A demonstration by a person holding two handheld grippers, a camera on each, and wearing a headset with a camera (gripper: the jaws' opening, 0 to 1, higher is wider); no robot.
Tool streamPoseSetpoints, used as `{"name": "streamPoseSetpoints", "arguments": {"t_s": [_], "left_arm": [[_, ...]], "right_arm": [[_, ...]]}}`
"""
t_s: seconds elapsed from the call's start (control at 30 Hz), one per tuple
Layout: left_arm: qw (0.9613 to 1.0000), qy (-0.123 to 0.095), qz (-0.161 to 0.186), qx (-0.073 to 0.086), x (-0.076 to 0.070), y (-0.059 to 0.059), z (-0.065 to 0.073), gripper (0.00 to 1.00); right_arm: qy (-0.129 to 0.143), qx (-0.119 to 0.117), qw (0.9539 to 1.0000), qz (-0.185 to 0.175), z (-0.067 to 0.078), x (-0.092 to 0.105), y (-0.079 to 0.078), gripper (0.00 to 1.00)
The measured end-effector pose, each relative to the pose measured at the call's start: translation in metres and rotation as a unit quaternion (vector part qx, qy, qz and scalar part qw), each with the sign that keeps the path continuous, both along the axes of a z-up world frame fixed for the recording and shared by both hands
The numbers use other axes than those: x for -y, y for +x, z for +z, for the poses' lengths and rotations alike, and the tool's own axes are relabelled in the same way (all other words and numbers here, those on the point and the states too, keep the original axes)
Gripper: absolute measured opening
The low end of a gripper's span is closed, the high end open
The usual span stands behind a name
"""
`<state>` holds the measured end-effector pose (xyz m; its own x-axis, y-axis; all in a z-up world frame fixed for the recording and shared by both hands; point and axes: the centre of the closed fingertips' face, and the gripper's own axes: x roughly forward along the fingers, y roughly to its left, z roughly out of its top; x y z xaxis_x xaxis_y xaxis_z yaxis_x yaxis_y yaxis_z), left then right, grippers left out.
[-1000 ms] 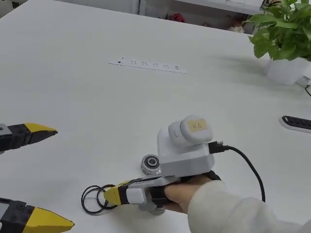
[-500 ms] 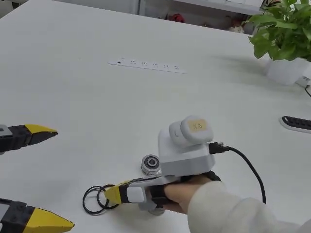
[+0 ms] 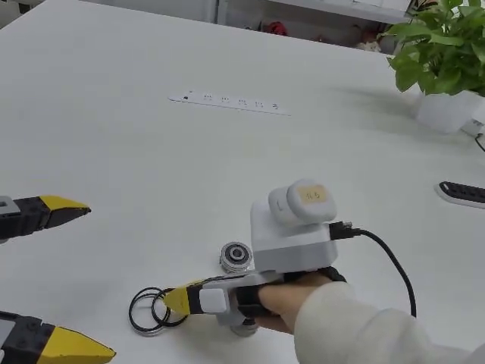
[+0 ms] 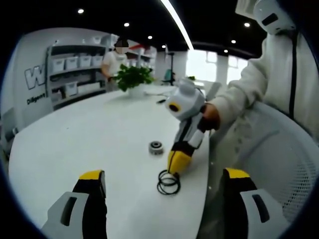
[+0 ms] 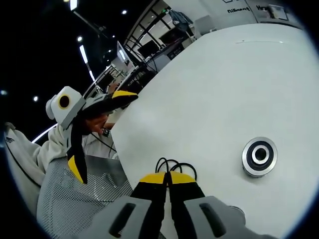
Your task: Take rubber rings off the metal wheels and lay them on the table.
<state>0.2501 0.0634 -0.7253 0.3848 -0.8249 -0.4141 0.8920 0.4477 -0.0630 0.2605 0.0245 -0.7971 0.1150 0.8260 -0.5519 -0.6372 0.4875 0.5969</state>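
Several black rubber rings (image 3: 151, 311) lie overlapping on the white table (image 3: 151, 152), near its front edge. My right gripper (image 3: 176, 300), held in a hand, rests its yellow tips on their right edge and is shut on one rubber ring (image 5: 177, 166). A bare metal wheel (image 3: 236, 256) lies flat just behind that gripper; it also appears in the left gripper view (image 4: 156, 147) and the right gripper view (image 5: 259, 156). My left gripper (image 3: 101, 280) hovers wide open at the left, its jaws well apart from the rings (image 4: 168, 182), with nothing between them.
A white power strip (image 3: 231, 102) lies across the far middle of the table. A potted plant (image 3: 439, 45) stands at the far right, a black flat device (image 3: 462, 193) near the right edge. A black cable (image 3: 386, 262) trails from my right gripper.
My right gripper has shifted slightly to the right and tilted, nudging the ring in its tips. The left gripper and the wheel have stayed put.
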Motion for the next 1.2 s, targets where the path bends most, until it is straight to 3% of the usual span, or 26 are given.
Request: {"name": "streamPoseSetpoints", "arguments": {"t_s": [0.93,1.2], "left_arm": [[1.0000,0.005,0.000,-0.002,0.0008,-0.0015,-0.0007,0.99],[1.0000,0.006,0.000,-0.004,0.0008,-0.0017,-0.0016,0.99]], "right_arm": [[0.021,-0.006,0.9997,0.006,0.0067,-0.0055,-0.0033,0.00],[0.013,-0.009,0.9998,0.010,0.0024,-0.0050,-0.0052,0.00]]}}
